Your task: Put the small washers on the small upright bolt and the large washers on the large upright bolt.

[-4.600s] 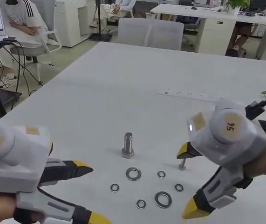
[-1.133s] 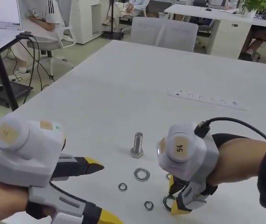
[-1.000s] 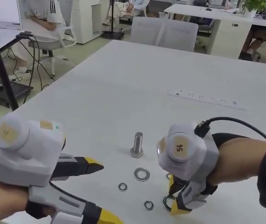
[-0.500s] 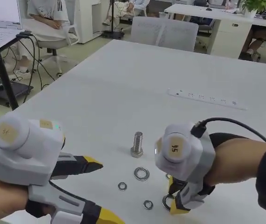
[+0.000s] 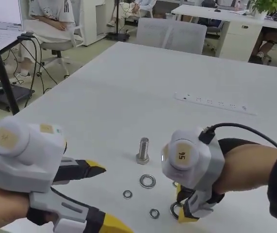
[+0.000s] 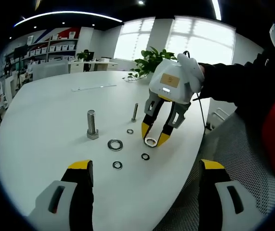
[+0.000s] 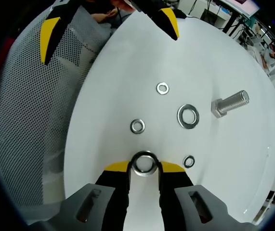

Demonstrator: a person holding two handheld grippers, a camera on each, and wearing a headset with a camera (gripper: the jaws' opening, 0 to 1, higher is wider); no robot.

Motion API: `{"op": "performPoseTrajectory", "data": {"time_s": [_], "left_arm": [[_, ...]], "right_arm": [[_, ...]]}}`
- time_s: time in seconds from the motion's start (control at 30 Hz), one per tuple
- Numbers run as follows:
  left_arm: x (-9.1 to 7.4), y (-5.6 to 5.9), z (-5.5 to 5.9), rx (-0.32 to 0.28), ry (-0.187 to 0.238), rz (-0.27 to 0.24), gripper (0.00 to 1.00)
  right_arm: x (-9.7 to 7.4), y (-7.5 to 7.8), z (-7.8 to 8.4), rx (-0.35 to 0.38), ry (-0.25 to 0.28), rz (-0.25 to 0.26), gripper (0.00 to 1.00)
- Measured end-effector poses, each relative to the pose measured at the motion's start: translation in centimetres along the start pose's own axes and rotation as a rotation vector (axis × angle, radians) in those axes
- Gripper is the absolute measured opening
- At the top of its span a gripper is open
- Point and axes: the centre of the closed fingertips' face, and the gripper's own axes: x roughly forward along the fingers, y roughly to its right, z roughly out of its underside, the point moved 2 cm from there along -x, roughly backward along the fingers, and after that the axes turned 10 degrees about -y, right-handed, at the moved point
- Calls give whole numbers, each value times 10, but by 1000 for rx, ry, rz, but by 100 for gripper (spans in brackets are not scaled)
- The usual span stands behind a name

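- Left gripper point(image 5: 106, 196): nearest the person, near-left of the large bolt point(image 5: 143, 149). Its jaws are spread wide and hold nothing, well apart from the work.
- Right gripper point(image 7: 144, 167): near-right of the large bolt, pointing down at the table point(image 5: 128, 97). Its jaws are closed in on a large washer point(image 7: 144, 155), with the tips touching its rim on both sides. Whether the washer has left the table cannot be told.
- Loose in front of the large bolt: a second large washer point(image 5: 147, 181) near its base and three small washers point(image 7: 137, 126) scattered nearer.
- Small bolt point(image 6: 135, 111): upright, to the right of the large bolt.
- No washer is seen on either bolt. Judged: early in the task, with the first large washer being picked up.
- Technique: a thin ring pinched by its rim may tip or slip.
  - Lift straight up and hold the ring level.
  - Carry it over the large bolt from above and centre the hole on the thread.
  - Lower it before releasing.
  - Avoid side contact, since the bolt stands only on its head.
- Power strip point(image 5: 211, 102): lies well beyond the large bolt.
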Motion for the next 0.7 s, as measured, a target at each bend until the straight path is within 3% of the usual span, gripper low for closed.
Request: {"op": "performPoseTrajectory", "data": {"time_s": [0.7], "left_arm": [[-8, -15, -7, 20, 37, -105, 90]], "right_arm": [[-4, 0, 0, 0, -7, 2, 23]]}}
